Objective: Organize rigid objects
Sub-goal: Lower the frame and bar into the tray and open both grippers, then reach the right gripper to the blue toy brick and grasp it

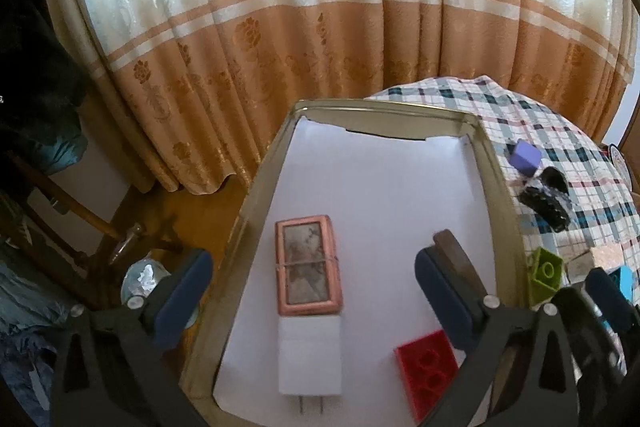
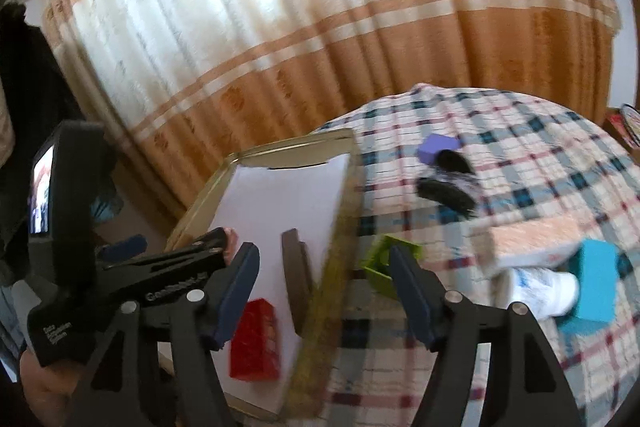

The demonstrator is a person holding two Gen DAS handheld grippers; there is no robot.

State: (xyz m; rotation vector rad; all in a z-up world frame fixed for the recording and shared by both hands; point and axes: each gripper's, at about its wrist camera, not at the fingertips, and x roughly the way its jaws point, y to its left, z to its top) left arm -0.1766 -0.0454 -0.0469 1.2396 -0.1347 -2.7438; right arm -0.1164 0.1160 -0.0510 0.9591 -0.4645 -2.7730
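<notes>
A gold metal tray [image 1: 500,163] lined with white paper sits at the table's left edge. In it lie a copper-framed box [image 1: 308,265] on a white charger [image 1: 310,357], a red brick [image 1: 428,363] and a brown flat piece [image 1: 456,255]. My left gripper [image 1: 312,303] is open above the tray, empty. My right gripper [image 2: 324,291] is open and empty over the tray's right rim [image 2: 340,227], with the red brick [image 2: 256,341] and brown piece [image 2: 296,279] between its fingers' line of sight. A green brick [image 2: 380,263] lies just right of the tray.
On the plaid tablecloth [image 2: 520,147] lie a purple cube [image 2: 438,147], black hair clips [image 2: 448,187], a teal block [image 2: 592,283], a white bottle [image 2: 540,289] and a pinkish box [image 2: 532,235]. Curtains hang behind. A chair [image 1: 80,211] stands left of the table.
</notes>
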